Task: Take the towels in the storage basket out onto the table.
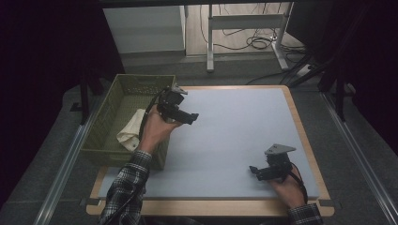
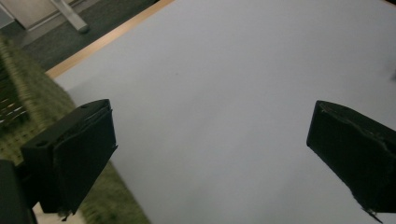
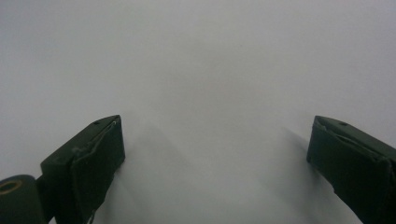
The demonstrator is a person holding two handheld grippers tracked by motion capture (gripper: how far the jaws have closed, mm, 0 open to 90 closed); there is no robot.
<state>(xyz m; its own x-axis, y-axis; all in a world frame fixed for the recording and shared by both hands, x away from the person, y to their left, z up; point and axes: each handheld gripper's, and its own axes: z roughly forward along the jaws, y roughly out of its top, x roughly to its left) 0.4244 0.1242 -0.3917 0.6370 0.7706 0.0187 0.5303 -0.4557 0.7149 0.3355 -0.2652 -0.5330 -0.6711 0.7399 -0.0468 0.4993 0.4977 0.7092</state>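
Note:
An olive green basket (image 1: 123, 89) stands at the table's left edge with a cream cloth (image 1: 132, 130) lying inside it near its right wall. My left gripper (image 1: 193, 117) is held just right of the basket, over the grey mat, pointing right; it is open with nothing between its jaws. In the left gripper view my left gripper (image 2: 210, 149) looks at the bare mat, with the basket's wall (image 2: 32, 112) at the left. My right gripper (image 1: 253, 171) rests low near the mat's front right corner, open and empty, pointing left. My right gripper (image 3: 215, 154) faces plain grey mat.
The grey mat (image 1: 234, 136) covers a wooden table top (image 1: 300, 122). A metal table frame (image 1: 244, 28) and cables (image 1: 256, 42) stand on the floor beyond the far edge. Metal rails (image 1: 361, 154) run along both sides of the table.

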